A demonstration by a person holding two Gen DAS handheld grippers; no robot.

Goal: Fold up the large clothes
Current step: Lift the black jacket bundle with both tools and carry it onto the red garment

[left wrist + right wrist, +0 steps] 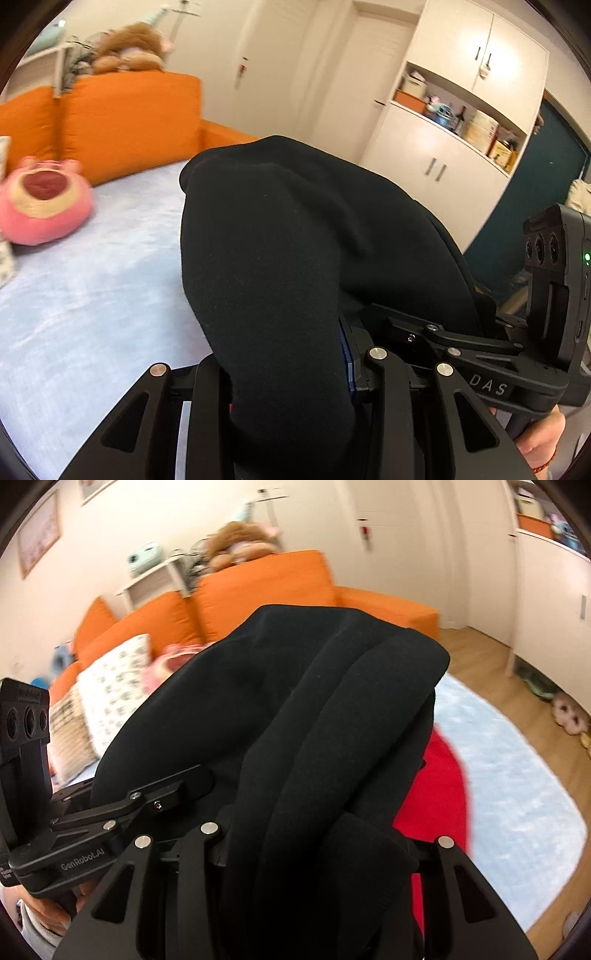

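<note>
Right wrist view only — red cloth (439, 797) beneath black garment (295, 709); both tongs pinching it.

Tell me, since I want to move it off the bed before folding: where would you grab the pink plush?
Probably the pink plush is best taken by its small ear at the top, coming from above. The body looks round and wide, likely too broad for a hand-held gripper, while the ear sticks out clear of the bed.
</note>
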